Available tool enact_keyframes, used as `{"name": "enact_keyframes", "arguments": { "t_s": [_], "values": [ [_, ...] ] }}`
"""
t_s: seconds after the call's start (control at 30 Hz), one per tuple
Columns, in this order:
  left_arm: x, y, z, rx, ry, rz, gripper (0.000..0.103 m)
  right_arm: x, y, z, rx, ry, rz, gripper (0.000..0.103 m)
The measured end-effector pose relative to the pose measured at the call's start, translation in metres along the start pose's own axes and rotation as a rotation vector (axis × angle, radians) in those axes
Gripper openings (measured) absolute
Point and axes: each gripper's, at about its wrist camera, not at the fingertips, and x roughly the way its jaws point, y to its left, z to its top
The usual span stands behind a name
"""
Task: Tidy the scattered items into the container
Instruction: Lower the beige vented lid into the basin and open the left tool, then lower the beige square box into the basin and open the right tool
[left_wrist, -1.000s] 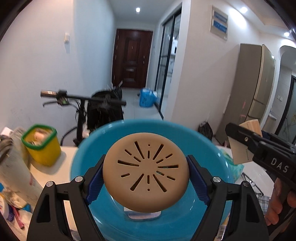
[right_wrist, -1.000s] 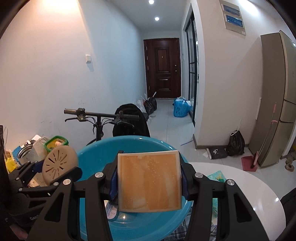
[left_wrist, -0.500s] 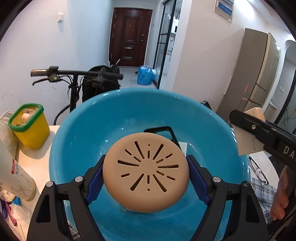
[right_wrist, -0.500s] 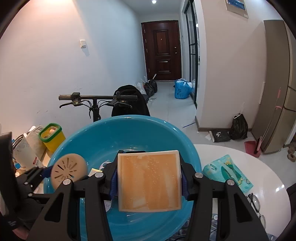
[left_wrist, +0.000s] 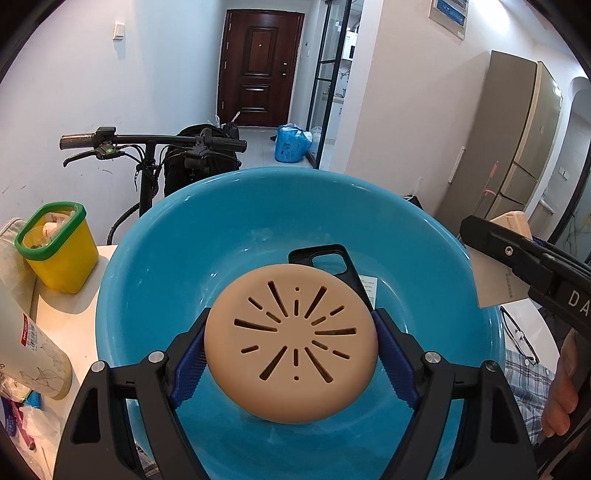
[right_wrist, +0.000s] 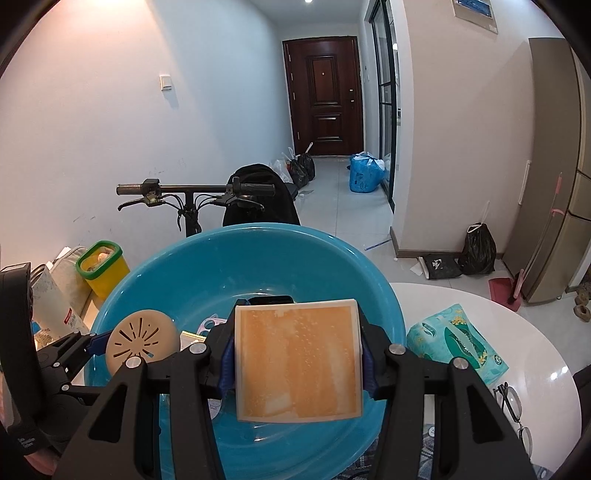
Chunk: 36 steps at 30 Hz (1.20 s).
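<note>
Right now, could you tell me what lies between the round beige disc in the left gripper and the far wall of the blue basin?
A black phone case lies on the blue basin's floor just beyond the beige disc, beside a white label; past them the basin is bare. The left wrist view shows this.

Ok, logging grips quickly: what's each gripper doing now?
Left gripper: shut on the round slotted disc.
Right gripper: shut on the square orange box.

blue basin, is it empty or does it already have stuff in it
Not empty: the blue basin already holds a black phone case and a label.
</note>
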Motion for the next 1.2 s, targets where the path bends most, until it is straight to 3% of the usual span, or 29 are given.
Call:
{"name": "enact_keyframes", "arguments": {
  "t_s": [0.3,0.8,1.2],
  "values": [
    [0.001,0.001,0.000,-0.001,0.001,0.010,0.084,0.001,0.000,-0.001,0.000,0.003,0.000,0.050],
    [-0.020,0.012,0.007,-0.015,-0.080,0.073,0.088,0.011,0.000,-0.007,0.019,0.036,0.028,0.050],
    [-0.040,0.023,0.016,-0.051,-0.129,0.103,0.088,0.030,0.031,-0.022,-0.045,0.105,0.069,0.050]
  ]
}}
